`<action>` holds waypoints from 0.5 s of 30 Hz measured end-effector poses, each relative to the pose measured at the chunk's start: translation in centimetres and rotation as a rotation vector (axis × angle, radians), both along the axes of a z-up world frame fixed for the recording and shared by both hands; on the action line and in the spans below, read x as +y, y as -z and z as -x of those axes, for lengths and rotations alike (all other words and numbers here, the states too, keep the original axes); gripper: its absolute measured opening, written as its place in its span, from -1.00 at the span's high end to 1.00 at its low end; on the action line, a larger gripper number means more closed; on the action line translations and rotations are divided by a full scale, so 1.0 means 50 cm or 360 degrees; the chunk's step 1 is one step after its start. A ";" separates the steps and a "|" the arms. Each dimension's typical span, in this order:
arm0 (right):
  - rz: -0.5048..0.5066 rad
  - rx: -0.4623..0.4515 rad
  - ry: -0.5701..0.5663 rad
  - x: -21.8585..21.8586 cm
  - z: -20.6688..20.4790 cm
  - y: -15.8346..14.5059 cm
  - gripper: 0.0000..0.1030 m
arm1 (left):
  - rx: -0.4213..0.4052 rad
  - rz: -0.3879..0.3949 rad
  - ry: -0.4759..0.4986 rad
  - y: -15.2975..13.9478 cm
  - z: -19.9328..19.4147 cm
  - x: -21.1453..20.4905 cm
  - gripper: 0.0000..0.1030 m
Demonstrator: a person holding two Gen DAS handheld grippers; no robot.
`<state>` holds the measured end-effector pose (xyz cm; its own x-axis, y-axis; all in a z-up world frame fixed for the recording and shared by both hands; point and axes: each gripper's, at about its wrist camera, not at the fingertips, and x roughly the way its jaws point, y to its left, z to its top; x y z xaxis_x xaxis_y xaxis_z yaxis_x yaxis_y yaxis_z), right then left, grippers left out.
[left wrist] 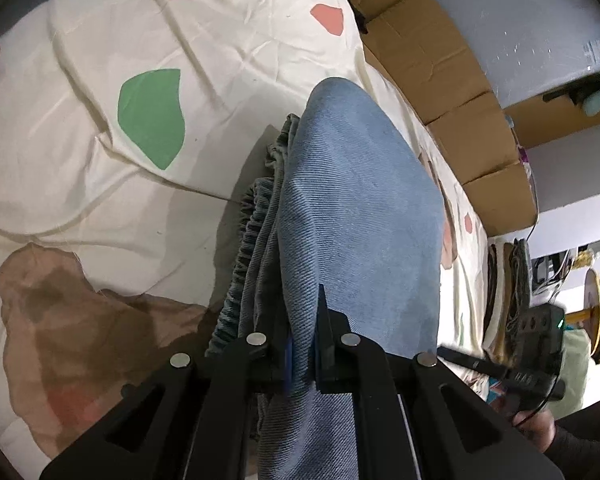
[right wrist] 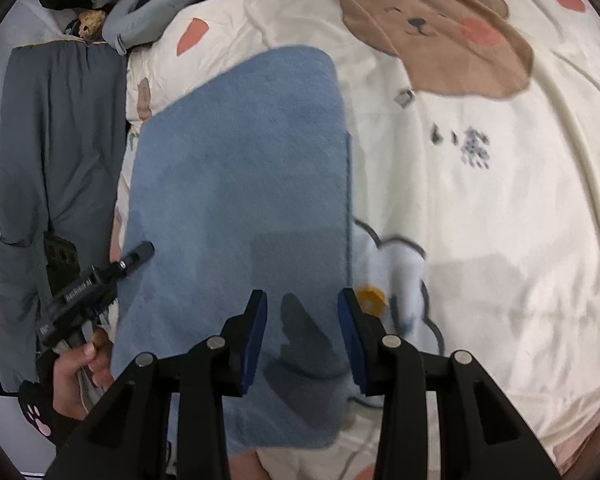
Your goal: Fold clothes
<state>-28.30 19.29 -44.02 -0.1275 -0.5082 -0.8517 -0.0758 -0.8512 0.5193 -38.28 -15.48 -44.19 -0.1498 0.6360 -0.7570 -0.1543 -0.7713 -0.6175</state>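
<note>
Blue denim garment [right wrist: 236,184]: folded into a panel on the bed [right wrist: 480,220], final fold seemingly pending. Left gripper [left wrist: 300,360]: jaws clamped on its edge. Right gripper [right wrist: 302,344]: jaws partly apart above the cloth, empty.

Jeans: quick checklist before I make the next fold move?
1. Left gripper shut on jeans: ok.
2. Right gripper open, nothing between its pads: ok.
3. Jeans lying flat on the quilt in the right wrist view: ok.
4. Waistband bunched beside the left gripper: not ok.
5. Layers lined up under the top panel: cannot tell.
6. Quilt right of the jeans free of clutter, apart from one small grey object: ok.
</note>
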 end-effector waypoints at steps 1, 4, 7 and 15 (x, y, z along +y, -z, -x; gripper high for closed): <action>-0.0007 -0.0025 -0.0008 -0.003 -0.003 0.009 0.31 | 0.0001 0.0000 -0.0001 0.000 -0.001 0.000 0.87; 0.0010 -0.0082 0.0002 0.003 -0.026 0.029 0.31 | 0.0007 0.0006 0.0002 -0.001 -0.004 0.001 0.87; 0.0071 -0.0105 0.0045 0.019 -0.056 0.036 0.43 | 0.0009 0.0009 0.0008 -0.003 -0.006 0.004 0.86; 0.0098 -0.0190 0.0087 0.019 -0.105 0.038 0.55 | -0.0045 -0.0011 -0.0008 -0.023 -0.020 -0.016 0.78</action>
<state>-23.06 20.25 -45.91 -0.0559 -0.5553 -0.8298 -0.1855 -0.8108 0.5551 -37.26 -16.31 -43.05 -0.1317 0.6405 -0.7566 -0.1329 -0.7678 -0.6268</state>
